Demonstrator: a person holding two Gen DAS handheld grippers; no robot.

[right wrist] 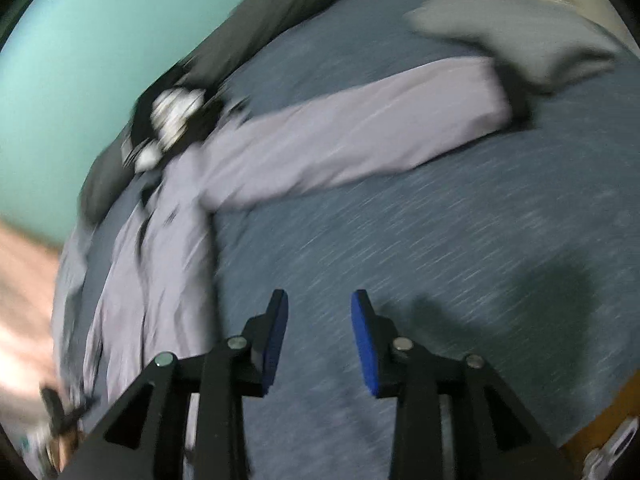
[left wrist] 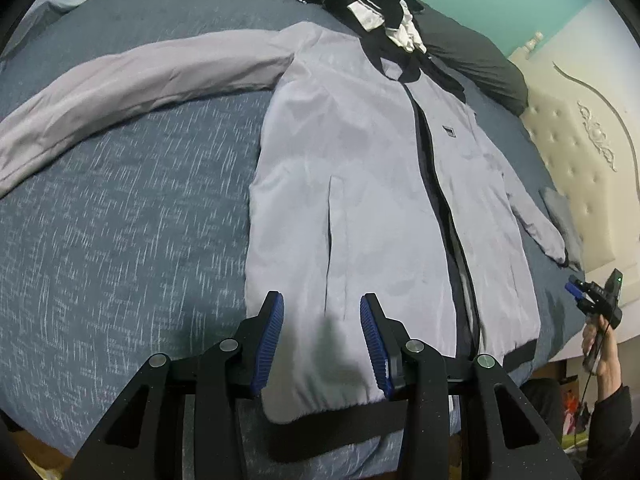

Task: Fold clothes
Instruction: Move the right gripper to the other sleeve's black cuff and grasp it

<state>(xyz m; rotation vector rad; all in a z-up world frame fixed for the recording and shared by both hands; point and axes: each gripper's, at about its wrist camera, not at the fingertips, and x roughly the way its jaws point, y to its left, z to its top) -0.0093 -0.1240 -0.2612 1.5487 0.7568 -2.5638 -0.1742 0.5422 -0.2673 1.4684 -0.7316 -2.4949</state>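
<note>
A light grey zip jacket (left wrist: pixel 360 184) with black collar and hem lies front up and spread flat on the blue bed (left wrist: pixel 120 240). Its one sleeve (left wrist: pixel 132 80) stretches out to the left; the other sleeve (right wrist: pixel 360 132) shows in the blurred right wrist view. My left gripper (left wrist: pixel 322 300) is open and empty, hovering over the jacket's lower front near the hem. My right gripper (right wrist: pixel 320 296) is open and empty above bare bedcover, to the right of the jacket (right wrist: pixel 160 264). It also shows in the left wrist view (left wrist: pixel 592 300) at the bed's right edge.
A pile of black and white clothes (left wrist: pixel 368 4) lies beyond the jacket's collar. A dark pillow (left wrist: pixel 480 64) sits along the teal wall. A grey pillow (right wrist: pixel 512 28) lies by the sleeve cuff. A cream tufted headboard (left wrist: pixel 580 152) stands at the right.
</note>
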